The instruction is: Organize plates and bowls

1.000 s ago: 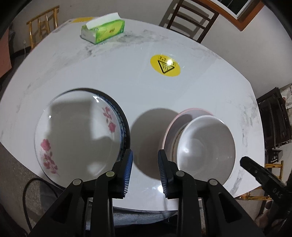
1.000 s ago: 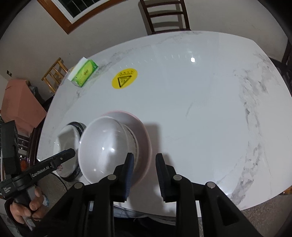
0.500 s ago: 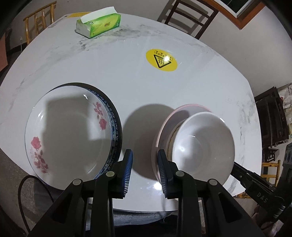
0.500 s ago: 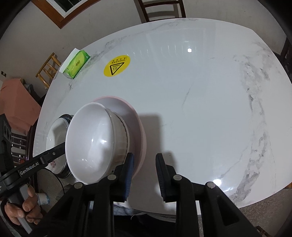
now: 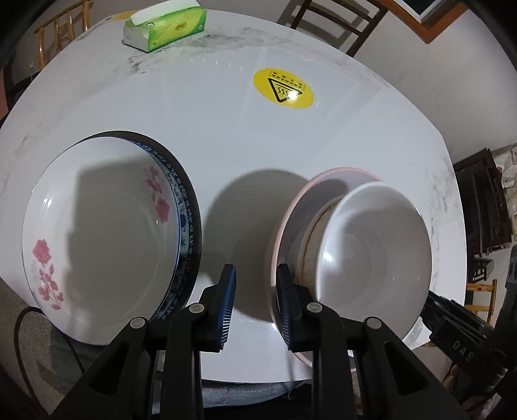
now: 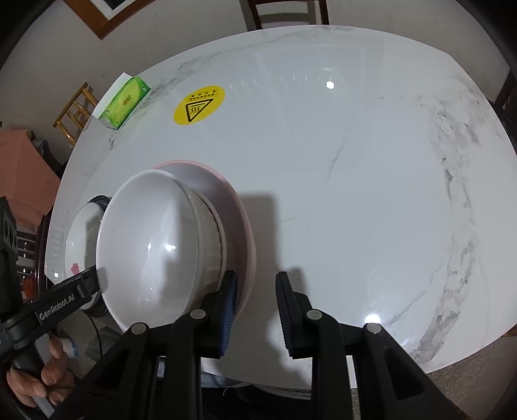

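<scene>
On the white marble table [image 5: 226, 135] there are two stacks of dishes near the front edge. On the left side stands a white bowl with pink flowers [image 5: 97, 232], and it sits inside a dish with a blue pattern and a dark rim [image 5: 189, 219]. On the right side a plain white bowl [image 5: 371, 255] rests on a ribbed bowl [image 6: 210, 239], and both of them stand on a pink plate [image 5: 323, 181]. The left gripper [image 5: 255, 297] hovers over the bare table between the two stacks; its jaws are parted by a narrow gap and hold nothing, and its right finger is just beside the rim of the pink plate. The right gripper [image 6: 255, 300] is also parted and holds nothing; its left finger [image 6: 227, 303] appears just beside the edge of the pink plate [image 6: 245, 232], but I cannot tell if they touch. In the right wrist view the plain white bowl [image 6: 145, 245] covers a part of the flowered bowl [image 6: 80, 236]. Further back on the table lie a round yellow warning sticker [image 5: 283, 89] and a green tissue box [image 5: 164, 27], well apart from the dishes. Dark wooden chairs [image 5: 326, 19] stand behind the table.
</scene>
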`<state>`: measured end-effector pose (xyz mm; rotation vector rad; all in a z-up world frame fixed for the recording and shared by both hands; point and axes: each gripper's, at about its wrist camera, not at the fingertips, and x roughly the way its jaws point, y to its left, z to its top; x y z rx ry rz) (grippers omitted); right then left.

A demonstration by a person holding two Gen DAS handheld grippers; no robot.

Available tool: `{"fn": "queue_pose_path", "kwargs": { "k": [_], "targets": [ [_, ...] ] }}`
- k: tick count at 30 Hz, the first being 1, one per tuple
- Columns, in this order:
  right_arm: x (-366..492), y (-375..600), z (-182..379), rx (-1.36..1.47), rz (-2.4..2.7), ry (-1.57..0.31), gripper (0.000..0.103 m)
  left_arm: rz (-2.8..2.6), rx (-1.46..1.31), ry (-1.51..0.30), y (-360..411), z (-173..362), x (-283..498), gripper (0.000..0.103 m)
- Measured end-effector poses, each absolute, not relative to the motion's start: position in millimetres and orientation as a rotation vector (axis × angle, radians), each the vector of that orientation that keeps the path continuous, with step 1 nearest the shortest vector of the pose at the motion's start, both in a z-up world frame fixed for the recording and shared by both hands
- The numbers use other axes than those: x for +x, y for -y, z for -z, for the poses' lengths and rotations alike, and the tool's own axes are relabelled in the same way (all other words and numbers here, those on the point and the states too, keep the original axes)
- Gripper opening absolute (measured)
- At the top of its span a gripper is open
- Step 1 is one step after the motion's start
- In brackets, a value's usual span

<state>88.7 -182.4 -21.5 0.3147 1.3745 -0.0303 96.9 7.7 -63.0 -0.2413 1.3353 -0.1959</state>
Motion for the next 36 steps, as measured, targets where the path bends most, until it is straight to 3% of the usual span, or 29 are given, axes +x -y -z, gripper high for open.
{"fn": "queue_pose_path", "kwargs": {
  "k": [21, 25, 28, 31, 36],
  "targets": [
    [96, 176, 23, 0.22, 0.091, -1.369, 0.025, 0.196, -0.253, -1.276, -7, 62, 97, 0.02],
    [95, 175, 22, 0.208, 0.091, -1.358, 0.025, 0.224, -0.267, -1.267, -5, 62, 96, 0.009],
    [93, 176, 22, 0.224, 0.075, -1.351, 0.022, 0.225, -0.235, -1.254, 1, 59, 95, 0.005],
    [92, 176, 21, 0.249, 0.043, -1.347, 0.011, 0.222, -0.236, -1.25, 2, 59, 96, 0.005],
    [91, 174, 20, 0.24, 0.051, -1.34, 0.011, 0.223, -0.233, -1.246, 4, 58, 96, 0.005]
  ]
}}
